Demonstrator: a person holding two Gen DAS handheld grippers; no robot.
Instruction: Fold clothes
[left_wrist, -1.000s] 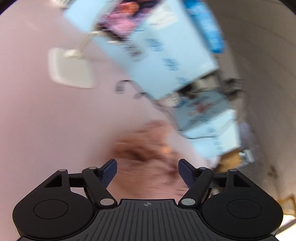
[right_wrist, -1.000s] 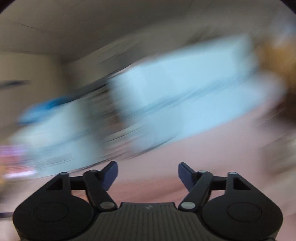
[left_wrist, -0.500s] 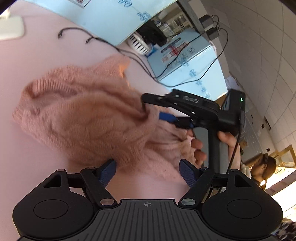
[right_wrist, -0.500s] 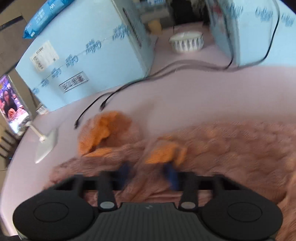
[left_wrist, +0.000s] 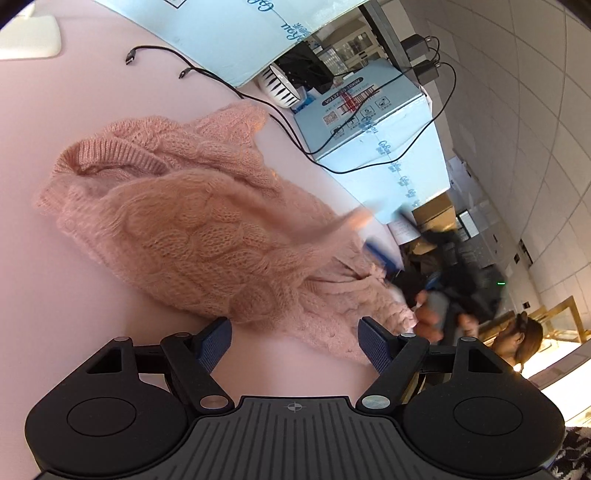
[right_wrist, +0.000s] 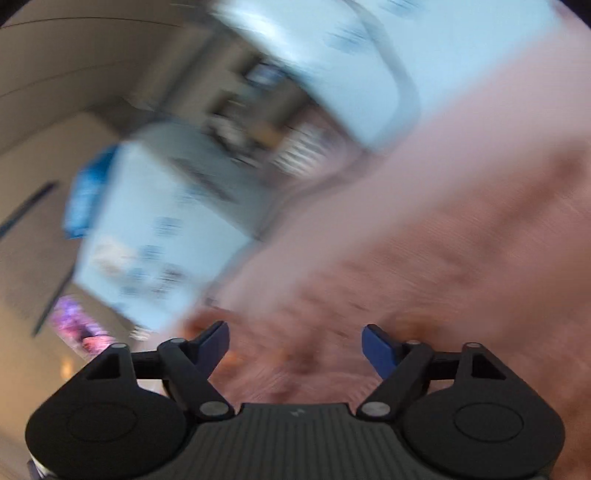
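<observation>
Whereas half a second ago the right gripper (right_wrist: 293, 341) was closed on the sweater (left_wrist: 192, 229), its jaws now stand apart, clear of the knit. Left gripper (left_wrist: 293, 341) hovers beside the sweater's near edge, jaws apart, empty. Sweater lies bunched on the bench (left_wrist: 55, 295); folding barely begun.

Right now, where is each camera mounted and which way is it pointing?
Left wrist: on the left gripper, looking forward and down across the pink table at the sweater; its own open jaws show, and the right gripper, blurred.
Right wrist: on the right gripper, heavily motion-blurred, facing sweater and blue boxes; its open jaws show.
Shared: sweater, table, blue boxes.
</observation>
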